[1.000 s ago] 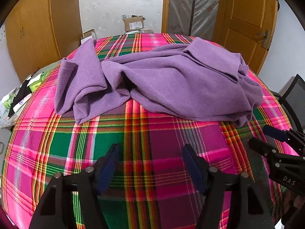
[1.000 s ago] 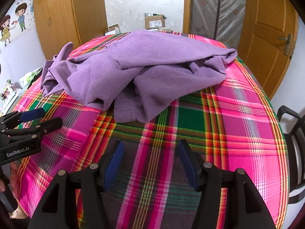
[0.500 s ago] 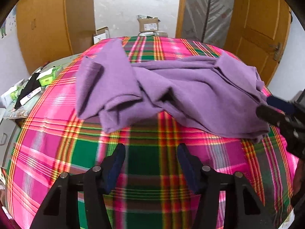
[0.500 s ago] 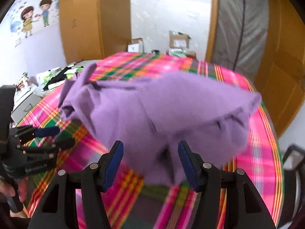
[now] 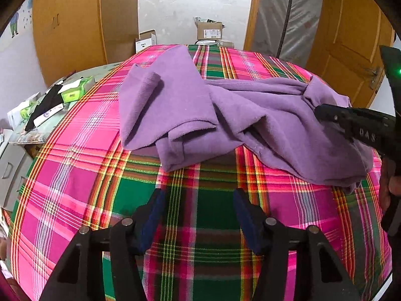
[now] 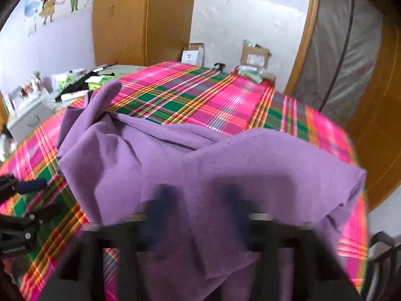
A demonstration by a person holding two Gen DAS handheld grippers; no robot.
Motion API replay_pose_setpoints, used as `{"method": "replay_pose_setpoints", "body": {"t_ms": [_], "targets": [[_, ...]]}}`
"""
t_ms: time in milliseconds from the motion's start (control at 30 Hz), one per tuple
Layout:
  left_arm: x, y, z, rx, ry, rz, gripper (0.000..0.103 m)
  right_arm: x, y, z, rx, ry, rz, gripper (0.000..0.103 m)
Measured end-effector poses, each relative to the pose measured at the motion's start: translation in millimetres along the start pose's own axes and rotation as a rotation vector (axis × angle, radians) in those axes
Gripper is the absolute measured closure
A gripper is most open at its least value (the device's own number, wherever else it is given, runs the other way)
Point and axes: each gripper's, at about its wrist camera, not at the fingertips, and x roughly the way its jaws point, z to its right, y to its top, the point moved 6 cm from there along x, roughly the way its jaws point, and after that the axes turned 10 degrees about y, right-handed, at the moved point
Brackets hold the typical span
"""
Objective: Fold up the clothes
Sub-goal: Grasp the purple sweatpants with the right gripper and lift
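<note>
1. While the purple garment point(image 5: 225, 115) lies crumpled across the far half of the plaid tablecloth point(image 5: 82, 175), its long axis runs left to right in the left wrist view, from a folded flap at the left end to a bunched, twisted part at the right.
2. The right gripper point(image 6: 198, 200) is the nearer one: the garment fills the space around its fingers, and in the left wrist view its body reaches into the cloth's right end. Motion blur hides whether its jaws are clenched on fabric or merely pushed in, so that cannot be told.
3. The left gripper point(image 5: 198, 210) hangs over bare tablecloth with its jaws spread and nothing between them; the garment's near edge lies ahead of them, apart.
4. The garment looks soft and fleecy, uniformly purple, with a stitched hem visible, thick folds, and no flat panel yet laid out, so the folding seems barely begun.
</note>
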Motion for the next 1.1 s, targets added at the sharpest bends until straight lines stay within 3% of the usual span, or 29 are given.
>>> {"method": "replay_pose_setpoints", "body": {"t_ms": [100,233,333,467,567,900,1100], "targets": [[3,0,-3,-0.005,0.0,-0.003,0.045,-9,6,18,0.045,0.006,0.042,0.094],[2,-1,-3,-0.013,-0.006,-0.005,0.047,-37,26,57,0.115,-0.065,0.138,0.095],[1,1,-3,-0.019,-0.012,-0.001,0.047,-55,41,99,0.171,-0.173,0.185,0.095],[-1,3,-4,-0.027,-0.021,0.004,0.047,-67,36,133,0.262,-0.188,0.16,0.084],[-1,5,-4,-0.034,-0.028,0.008,0.047,-69,28,109,0.214,-0.111,0.168,0.061],[-7,3,-11,-0.048,-0.024,0.008,0.047,-31,-4,-15,-0.018,0.22,0.046,0.06],[-10,4,-21,-0.077,-0.015,0.013,0.047,-9,-35,-85,-0.274,0.266,-0.066,0.06]]}}
